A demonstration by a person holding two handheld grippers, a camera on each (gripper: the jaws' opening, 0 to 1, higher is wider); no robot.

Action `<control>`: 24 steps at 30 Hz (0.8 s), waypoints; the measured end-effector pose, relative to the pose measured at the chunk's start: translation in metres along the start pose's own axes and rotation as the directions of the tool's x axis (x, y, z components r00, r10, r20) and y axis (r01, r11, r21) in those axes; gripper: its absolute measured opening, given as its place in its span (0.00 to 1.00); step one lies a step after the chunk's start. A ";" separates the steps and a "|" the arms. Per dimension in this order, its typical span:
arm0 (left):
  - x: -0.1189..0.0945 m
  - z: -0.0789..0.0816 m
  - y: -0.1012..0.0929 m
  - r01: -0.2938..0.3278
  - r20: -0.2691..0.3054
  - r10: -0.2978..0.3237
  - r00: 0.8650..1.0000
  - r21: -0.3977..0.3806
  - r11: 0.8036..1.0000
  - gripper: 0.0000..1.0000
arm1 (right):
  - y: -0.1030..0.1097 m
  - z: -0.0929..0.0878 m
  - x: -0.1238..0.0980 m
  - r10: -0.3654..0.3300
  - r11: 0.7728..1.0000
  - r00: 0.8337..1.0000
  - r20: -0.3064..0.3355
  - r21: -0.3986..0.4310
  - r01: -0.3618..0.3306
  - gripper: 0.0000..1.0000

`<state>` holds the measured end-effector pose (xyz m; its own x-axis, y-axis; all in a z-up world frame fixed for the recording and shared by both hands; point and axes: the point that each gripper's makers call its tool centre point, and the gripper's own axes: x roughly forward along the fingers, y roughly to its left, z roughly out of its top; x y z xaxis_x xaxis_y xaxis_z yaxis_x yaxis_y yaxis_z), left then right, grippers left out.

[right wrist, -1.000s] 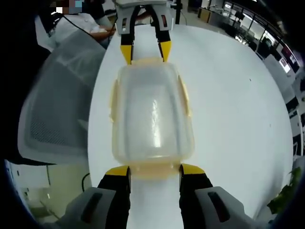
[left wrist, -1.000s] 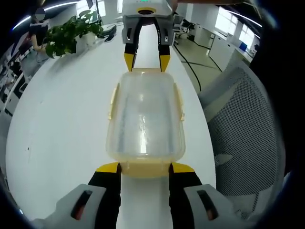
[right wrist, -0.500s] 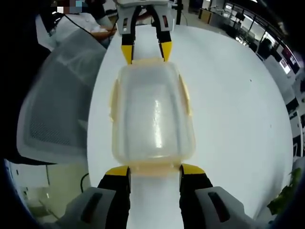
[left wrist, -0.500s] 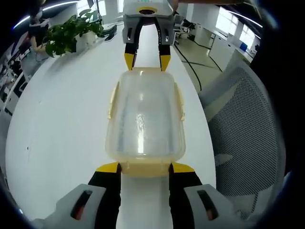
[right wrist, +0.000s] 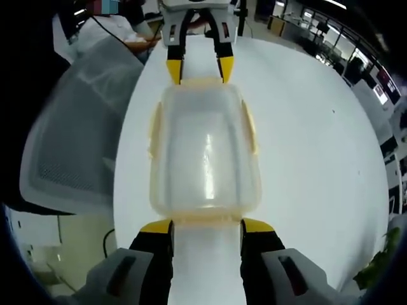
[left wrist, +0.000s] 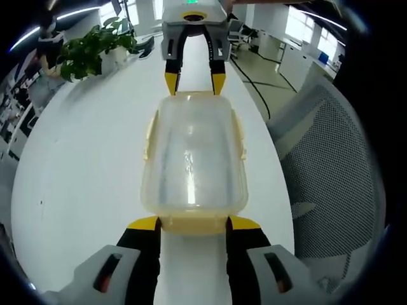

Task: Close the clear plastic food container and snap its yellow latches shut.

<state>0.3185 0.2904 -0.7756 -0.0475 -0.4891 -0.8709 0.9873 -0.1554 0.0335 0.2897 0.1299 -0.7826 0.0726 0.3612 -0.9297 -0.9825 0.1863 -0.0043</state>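
Flanking container (left wrist: 193, 155) ends: left tongs (left wrist: 193, 223), right tongs (right wrist: 206, 226).

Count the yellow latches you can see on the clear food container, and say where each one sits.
4. On the container: one latch at the left gripper's end, one at the right gripper's end, and one on each long side.
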 end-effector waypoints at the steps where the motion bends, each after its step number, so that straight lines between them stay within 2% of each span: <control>1: 0.000 0.000 0.000 0.000 0.000 0.000 1.000 -0.002 1.000 0.39 | -0.001 0.000 0.000 -0.001 1.000 1.000 -0.002 0.000 0.001 0.41; 3: 0.000 -0.001 0.000 0.002 -0.002 -0.002 1.000 -0.006 1.000 0.39 | -0.002 -0.001 -0.001 -0.003 1.000 1.000 -0.002 0.001 0.003 0.44; 14: 0.000 -0.009 0.001 -0.007 -0.033 0.006 0.999 -0.032 0.999 0.37 | -0.001 -0.004 -0.003 -0.005 0.999 1.000 -0.002 0.047 0.005 0.43; 18: -0.008 -0.008 0.002 -0.017 -0.011 0.016 1.000 -0.087 0.996 0.36 | 0.000 -0.001 -0.010 -0.010 0.992 0.999 0.041 0.128 0.004 0.43; 22: -0.011 -0.008 0.002 -0.014 0.017 0.017 1.000 -0.159 0.987 0.36 | -0.003 -0.001 -0.016 -0.018 0.969 0.996 0.092 0.248 -0.006 0.43; 24: -0.013 -0.007 -0.002 0.009 0.038 0.000 0.999 -0.232 0.973 0.36 | -0.006 0.000 -0.021 -0.034 0.953 0.993 0.117 0.302 -0.003 0.42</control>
<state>0.3183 0.3031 -0.7682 -0.0531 -0.5210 -0.8519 0.9951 0.0437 -0.0888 0.2940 0.1216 -0.7630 0.1256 0.4586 -0.8797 -0.8849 0.4527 0.1097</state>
